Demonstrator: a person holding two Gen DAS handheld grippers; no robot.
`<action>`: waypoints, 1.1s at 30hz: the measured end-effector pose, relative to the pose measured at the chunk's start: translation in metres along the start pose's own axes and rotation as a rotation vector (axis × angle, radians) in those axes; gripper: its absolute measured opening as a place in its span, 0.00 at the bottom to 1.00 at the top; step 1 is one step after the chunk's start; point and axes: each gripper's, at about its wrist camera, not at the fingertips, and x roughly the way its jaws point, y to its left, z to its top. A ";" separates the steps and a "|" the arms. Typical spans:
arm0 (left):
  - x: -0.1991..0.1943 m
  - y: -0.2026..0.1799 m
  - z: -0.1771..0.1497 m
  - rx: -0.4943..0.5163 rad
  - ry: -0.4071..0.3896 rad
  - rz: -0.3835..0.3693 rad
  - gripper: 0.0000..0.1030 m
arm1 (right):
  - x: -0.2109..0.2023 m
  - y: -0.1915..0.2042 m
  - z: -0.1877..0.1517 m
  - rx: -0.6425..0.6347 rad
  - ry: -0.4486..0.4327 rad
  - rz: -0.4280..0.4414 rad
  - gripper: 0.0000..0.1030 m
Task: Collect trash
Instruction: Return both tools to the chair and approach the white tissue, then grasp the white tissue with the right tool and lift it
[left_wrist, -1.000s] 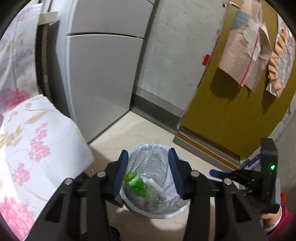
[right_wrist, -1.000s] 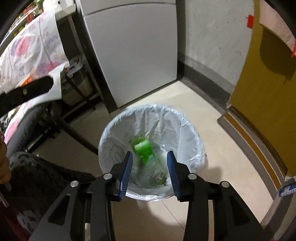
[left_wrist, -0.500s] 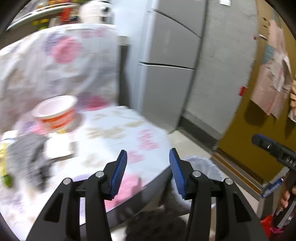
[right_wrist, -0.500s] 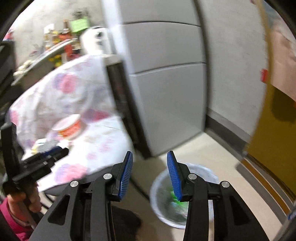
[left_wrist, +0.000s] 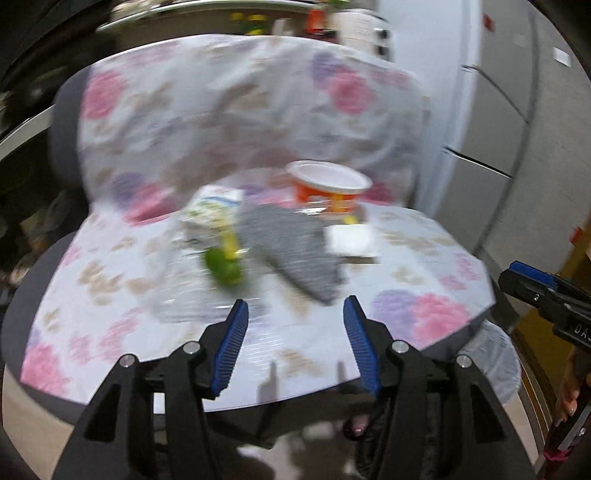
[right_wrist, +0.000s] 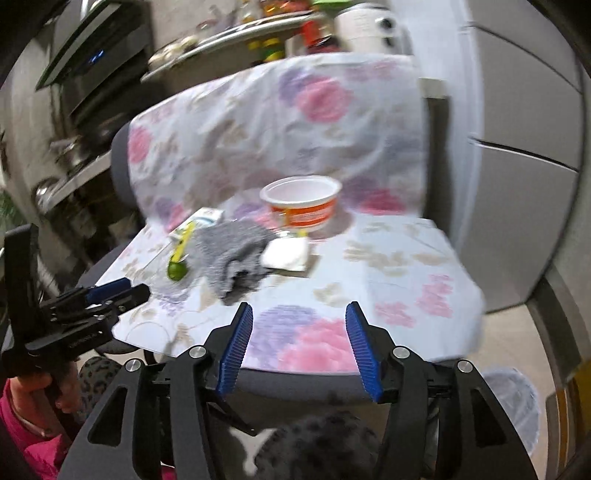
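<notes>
Bare near cloth (right_wrist: 399, 266), litter (right_wrist: 236, 254) behind

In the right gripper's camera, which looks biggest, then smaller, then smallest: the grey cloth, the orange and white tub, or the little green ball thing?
1. Grey cloth, biggest.
2. Orange and white tub, slightly smaller; it sits farther back, so these two are close.
3. Green round thing, clearly smallest.

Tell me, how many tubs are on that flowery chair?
1. The orange tub stands at the back of the seat, behind the white pad. The grey cloth could hide small things.
</notes>
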 end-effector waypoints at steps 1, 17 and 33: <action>0.000 0.009 -0.001 -0.013 -0.001 0.017 0.51 | 0.008 0.004 0.002 -0.011 0.009 0.006 0.53; 0.046 0.063 0.014 -0.086 0.045 0.106 0.51 | 0.127 0.004 0.033 -0.022 0.121 0.010 0.53; 0.057 0.037 0.019 -0.025 0.059 0.079 0.51 | 0.203 -0.016 0.048 0.026 0.243 0.037 0.49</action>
